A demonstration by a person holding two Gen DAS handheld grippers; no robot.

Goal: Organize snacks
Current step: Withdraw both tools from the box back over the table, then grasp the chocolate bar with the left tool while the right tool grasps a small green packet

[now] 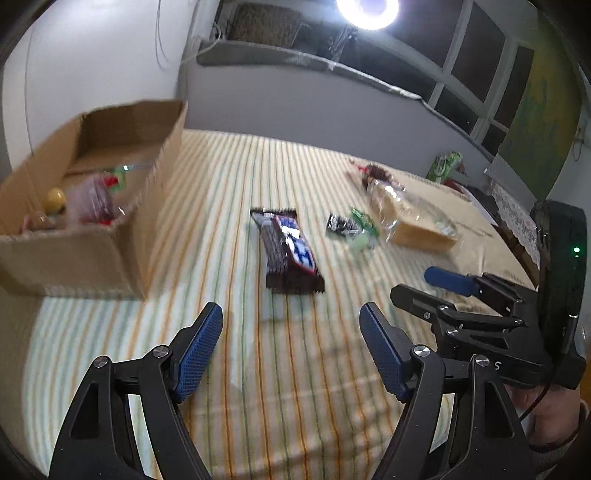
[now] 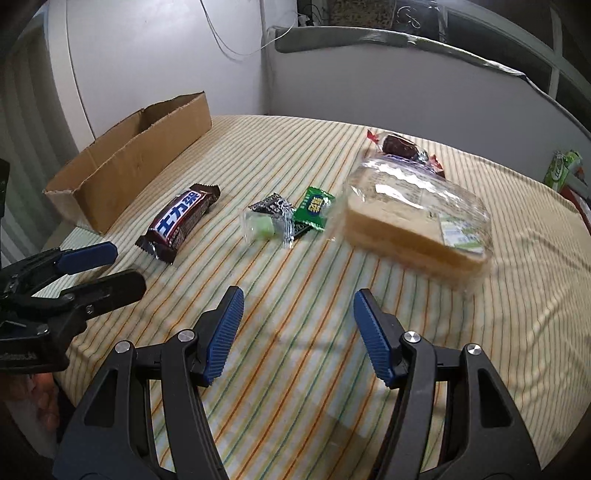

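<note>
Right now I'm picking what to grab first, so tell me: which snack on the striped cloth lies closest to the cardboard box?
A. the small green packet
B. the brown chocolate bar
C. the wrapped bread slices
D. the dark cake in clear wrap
B: the chocolate bar lies just beside the cardboard box, while the green packet, bread and cake sit farther right.

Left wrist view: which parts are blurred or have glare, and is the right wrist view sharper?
Left wrist view: the ring lamp glares white, and the cardboard box and chocolate bar are motion-smeared. Right wrist view: sharper, though the bagged bread is slightly blurred.
</note>
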